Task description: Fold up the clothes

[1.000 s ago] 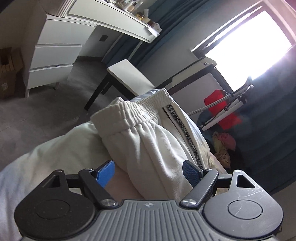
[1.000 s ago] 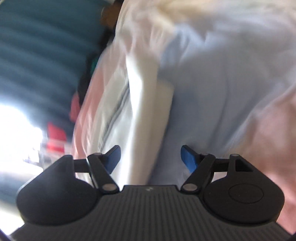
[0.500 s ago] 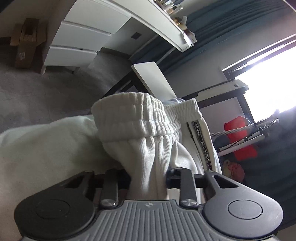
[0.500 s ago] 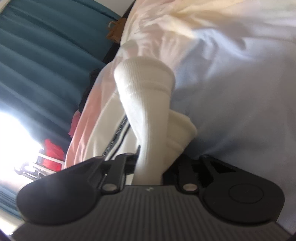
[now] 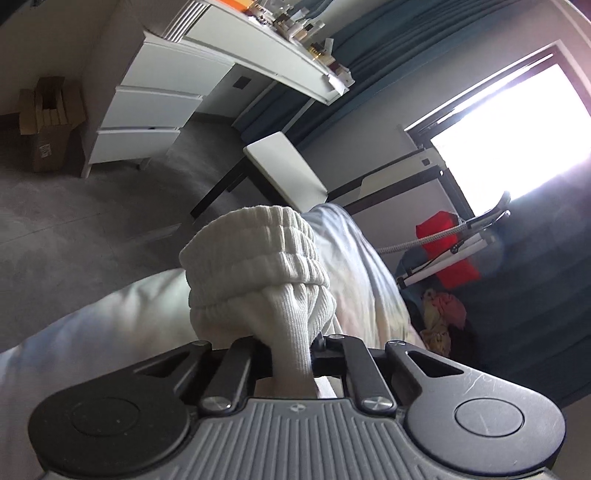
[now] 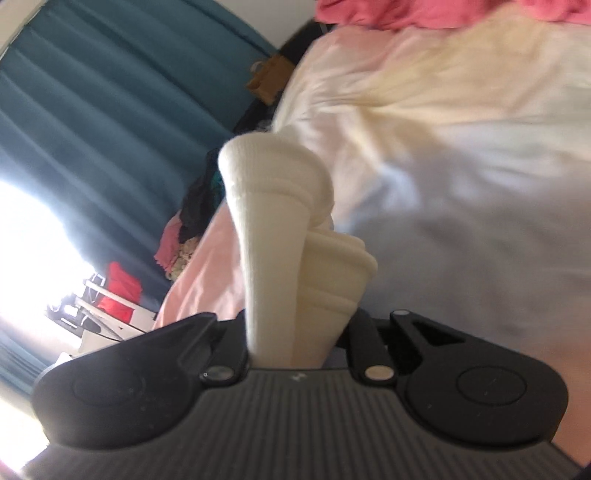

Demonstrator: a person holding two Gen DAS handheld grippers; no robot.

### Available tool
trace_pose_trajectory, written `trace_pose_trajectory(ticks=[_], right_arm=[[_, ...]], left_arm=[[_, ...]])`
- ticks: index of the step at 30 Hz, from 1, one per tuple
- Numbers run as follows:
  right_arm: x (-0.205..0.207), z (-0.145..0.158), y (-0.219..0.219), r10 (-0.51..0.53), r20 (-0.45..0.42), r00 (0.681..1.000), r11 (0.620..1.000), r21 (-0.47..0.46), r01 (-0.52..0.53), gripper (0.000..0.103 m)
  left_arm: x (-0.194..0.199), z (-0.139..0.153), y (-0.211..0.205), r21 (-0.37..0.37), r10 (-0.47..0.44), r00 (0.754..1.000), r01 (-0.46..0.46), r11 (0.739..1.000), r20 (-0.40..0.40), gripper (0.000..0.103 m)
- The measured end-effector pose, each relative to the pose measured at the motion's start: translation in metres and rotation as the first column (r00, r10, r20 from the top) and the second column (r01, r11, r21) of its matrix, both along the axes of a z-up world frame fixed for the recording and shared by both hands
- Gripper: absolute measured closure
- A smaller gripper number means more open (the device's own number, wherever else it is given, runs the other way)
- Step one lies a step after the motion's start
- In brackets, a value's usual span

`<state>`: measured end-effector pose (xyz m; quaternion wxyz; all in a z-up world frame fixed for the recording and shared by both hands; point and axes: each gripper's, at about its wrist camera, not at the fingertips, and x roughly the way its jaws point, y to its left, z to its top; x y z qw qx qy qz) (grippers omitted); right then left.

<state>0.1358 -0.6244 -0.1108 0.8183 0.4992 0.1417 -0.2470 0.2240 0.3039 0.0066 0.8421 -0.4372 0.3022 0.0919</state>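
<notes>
White ribbed sweatpants lie on a bed. My left gripper [image 5: 290, 363] is shut on the pants' elastic waistband [image 5: 255, 254], which bunches up and stands in front of the camera. My right gripper [image 6: 291, 343] is shut on a ribbed cuff of the same white pants [image 6: 273, 199], lifted off the bed. The pads of both grippers are hidden by the cloth. The rest of the pants is hidden behind the bunched fabric.
The pale bedsheet [image 5: 92, 332] spreads below; it also fills the right wrist view [image 6: 461, 166]. A white chair [image 5: 284, 170] and a white drawer desk [image 5: 147, 107] stand past the bed. Teal curtains [image 6: 92, 110], a bright window [image 5: 517, 129] and a pink cloth [image 6: 424, 11] are around.
Both grippers were open around the pants one second ago; both closed on the fabric and lifted it. The waistband and cuff now bunch up higher in front of each camera.
</notes>
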Motion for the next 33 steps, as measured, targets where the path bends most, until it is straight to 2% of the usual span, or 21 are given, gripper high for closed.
trace_pose_trajectory(ticks=[5, 8, 11, 13, 16, 18, 19, 20, 21, 24, 29, 33], right_arm=[[-0.077, -0.02, -0.005, 0.033, 0.036, 0.999, 0.996, 0.085, -0.036, 0.091], [-0.103, -0.038, -0.001, 0.043, 0.064, 0.997, 0.992, 0.115, -0.05, 0.091], [-0.112, -0.055, 0.004, 0.03, 0.105, 0.994, 0.987, 0.153, -0.046, 0.09], [-0.112, -0.067, 0.004, 0.023, 0.136, 0.99, 0.98, 0.193, -0.049, 0.088], [-0.118, -0.086, -0.001, 0.022, 0.19, 0.982, 0.96, 0.269, -0.073, 0.086], [-0.119, -0.094, -0.004, 0.02, 0.219, 0.976, 0.954, 0.289, -0.084, 0.08], [-0.118, -0.096, -0.005, 0.023, 0.231, 0.973, 0.953, 0.29, -0.091, 0.077], [-0.117, -0.099, -0.005, 0.026, 0.243, 0.97, 0.952, 0.291, -0.098, 0.069], [-0.116, -0.101, -0.006, 0.03, 0.253, 0.967, 0.951, 0.289, -0.105, 0.063], [-0.108, -0.101, -0.007, 0.044, 0.266, 0.963, 0.961, 0.251, -0.114, 0.06], [-0.091, -0.103, -0.009, 0.054, 0.277, 0.959, 0.977, 0.184, -0.108, 0.06], [-0.087, -0.107, -0.006, 0.051, 0.284, 0.957, 0.99, 0.113, -0.086, 0.06]], left_arm=[[-0.086, -0.017, 0.015, 0.032, -0.03, 0.999, 0.03, 0.999, -0.015, 0.093], [-0.102, -0.037, 0.024, 0.015, -0.059, 0.998, 0.06, 0.998, -0.023, 0.091], [-0.108, -0.052, 0.033, -0.005, -0.099, 0.994, 0.099, 0.995, -0.047, 0.085], [-0.111, -0.052, 0.032, 0.029, -0.162, 0.985, 0.164, 0.986, -0.066, 0.082], [-0.126, -0.047, 0.024, 0.092, -0.209, 0.973, 0.217, 0.972, -0.095, 0.071], [-0.137, -0.039, 0.02, 0.138, -0.203, 0.973, 0.217, 0.966, -0.113, 0.043], [-0.142, -0.033, 0.016, 0.173, -0.21, 0.971, 0.227, 0.958, -0.112, 0.036], [-0.147, -0.027, 0.012, 0.212, -0.224, 0.968, 0.244, 0.946, -0.114, 0.022], [-0.152, -0.019, 0.005, 0.262, -0.251, 0.96, 0.275, 0.925, -0.122, 0.015], [-0.165, 0.003, -0.012, 0.394, -0.288, 0.947, 0.32, 0.861, -0.141, 0.015], [-0.165, 0.035, -0.058, 0.489, -0.295, 0.951, 0.301, 0.819, -0.091, 0.013], [-0.145, 0.043, -0.129, 0.533, -0.342, 0.938, 0.315, 0.785, -0.051, 0.011]])
